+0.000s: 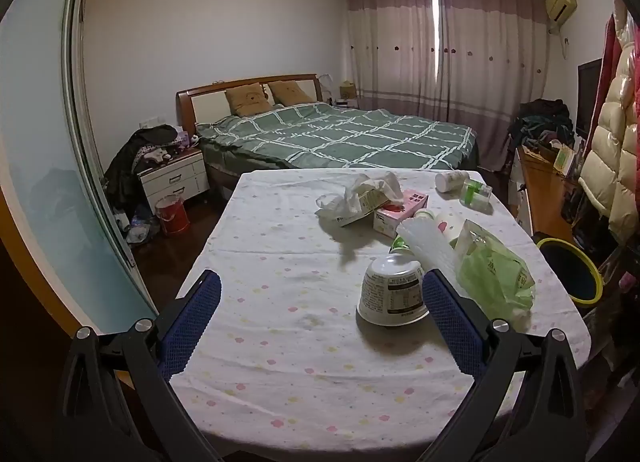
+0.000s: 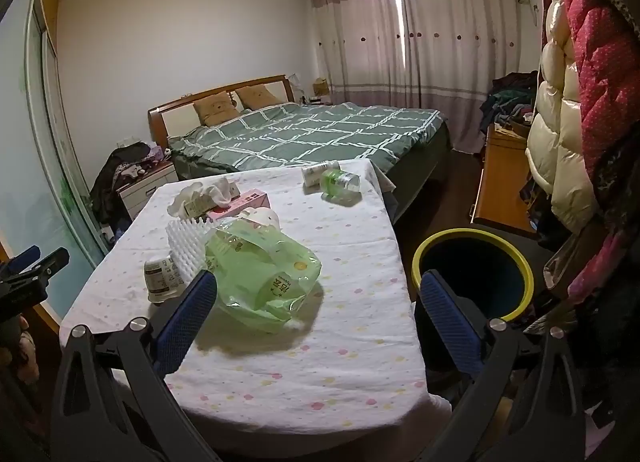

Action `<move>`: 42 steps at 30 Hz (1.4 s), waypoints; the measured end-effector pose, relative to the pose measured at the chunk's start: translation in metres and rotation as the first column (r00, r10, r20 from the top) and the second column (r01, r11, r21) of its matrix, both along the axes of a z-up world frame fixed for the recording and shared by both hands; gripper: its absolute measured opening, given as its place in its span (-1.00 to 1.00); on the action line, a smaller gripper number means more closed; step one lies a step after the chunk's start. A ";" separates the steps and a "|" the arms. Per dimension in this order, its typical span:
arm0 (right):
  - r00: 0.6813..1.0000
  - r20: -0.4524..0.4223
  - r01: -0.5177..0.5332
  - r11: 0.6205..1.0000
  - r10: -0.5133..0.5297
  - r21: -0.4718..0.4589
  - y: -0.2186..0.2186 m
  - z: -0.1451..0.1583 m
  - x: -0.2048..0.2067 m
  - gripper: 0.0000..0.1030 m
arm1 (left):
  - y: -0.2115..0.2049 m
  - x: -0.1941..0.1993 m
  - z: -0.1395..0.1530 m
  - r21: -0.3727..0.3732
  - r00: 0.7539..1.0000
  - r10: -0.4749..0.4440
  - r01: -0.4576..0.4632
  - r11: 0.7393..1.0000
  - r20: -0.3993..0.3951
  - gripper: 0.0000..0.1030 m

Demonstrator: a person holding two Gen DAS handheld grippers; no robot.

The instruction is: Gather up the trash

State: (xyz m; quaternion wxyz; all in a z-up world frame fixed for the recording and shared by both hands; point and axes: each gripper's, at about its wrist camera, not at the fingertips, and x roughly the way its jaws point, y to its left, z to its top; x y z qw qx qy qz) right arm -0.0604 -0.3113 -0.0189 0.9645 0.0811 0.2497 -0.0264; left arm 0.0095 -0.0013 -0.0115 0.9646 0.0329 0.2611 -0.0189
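Trash lies on a table (image 1: 280, 362) under a white dotted cloth. An upturned white cup (image 1: 392, 292) sits just ahead of my left gripper (image 1: 320, 286), near its right finger. The left gripper is open and holds nothing. A green plastic bag (image 2: 264, 282) lies ahead of my right gripper (image 2: 318, 286), which is open and empty too. Behind the bag are a white ridged tray (image 2: 186, 250), a pink box (image 2: 240, 202), crumpled tissue (image 2: 208, 190) and a clear bottle (image 2: 340, 182). A dark bin with a yellow rim (image 2: 474, 274) stands on the floor right of the table.
A bed with a green checked cover (image 1: 340, 134) fills the back of the room. A white nightstand (image 1: 174, 178) and a red bucket (image 1: 172, 216) stand at the left. Hanging coats (image 2: 580, 122) and a wooden dresser (image 2: 500, 178) crowd the right side.
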 end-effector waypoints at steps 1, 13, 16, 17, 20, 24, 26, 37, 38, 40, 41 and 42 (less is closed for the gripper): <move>1.000 0.000 -0.001 1.000 0.001 0.000 0.000 0.000 0.000 0.88 | -0.001 0.001 -0.001 0.001 1.000 -0.001 0.001 1.000 0.000 0.93; 1.000 -0.011 -0.003 1.000 0.003 0.003 -0.001 0.000 0.003 0.88 | -0.001 -0.002 0.005 -0.006 1.000 -0.011 0.011 1.000 -0.002 0.93; 1.000 -0.012 -0.004 1.000 0.004 0.005 -0.001 0.000 0.004 0.88 | -0.002 -0.001 0.004 -0.008 1.000 -0.012 0.012 1.000 -0.005 0.93; 1.000 -0.012 -0.004 1.000 0.004 0.006 -0.001 0.000 0.003 0.88 | -0.002 -0.003 0.004 -0.006 1.000 -0.012 0.012 1.000 -0.004 0.93; 1.000 -0.013 -0.004 1.000 0.004 0.008 0.000 -0.001 0.003 0.88 | -0.002 -0.002 0.004 -0.007 1.000 -0.014 0.014 1.000 -0.005 0.93; 1.000 -0.014 -0.005 1.000 0.005 0.005 -0.002 0.000 0.005 0.88 | -0.005 -0.002 0.004 -0.009 1.000 -0.017 0.017 1.000 -0.009 0.93; 1.000 -0.014 -0.004 1.000 0.004 0.005 -0.002 -0.001 0.005 0.88 | -0.006 -0.002 0.005 -0.010 1.000 -0.018 0.018 1.000 -0.010 0.93; 1.000 -0.019 -0.004 1.000 0.004 0.009 0.000 -0.004 0.004 0.88 | -0.003 -0.002 0.002 -0.008 1.000 -0.018 0.018 1.000 -0.012 0.93; 1.000 -0.020 -0.004 1.000 0.004 0.010 0.001 -0.004 0.004 0.88 | -0.004 -0.002 0.002 -0.008 1.000 -0.019 0.019 1.000 -0.013 0.93; 1.000 -0.022 -0.004 1.000 0.004 0.010 0.003 -0.005 0.003 0.88 | -0.005 -0.003 0.002 -0.009 1.000 -0.020 0.020 1.000 -0.013 0.93; 1.000 -0.022 -0.004 1.000 0.004 0.010 0.004 -0.005 0.002 0.88 | -0.003 -0.001 0.001 -0.009 1.000 -0.018 0.018 1.000 -0.013 0.93; 1.000 -0.023 -0.005 1.000 0.006 0.011 -0.005 -0.006 0.010 0.88 | -0.004 -0.001 0.001 -0.009 1.000 -0.019 0.019 1.000 -0.013 0.93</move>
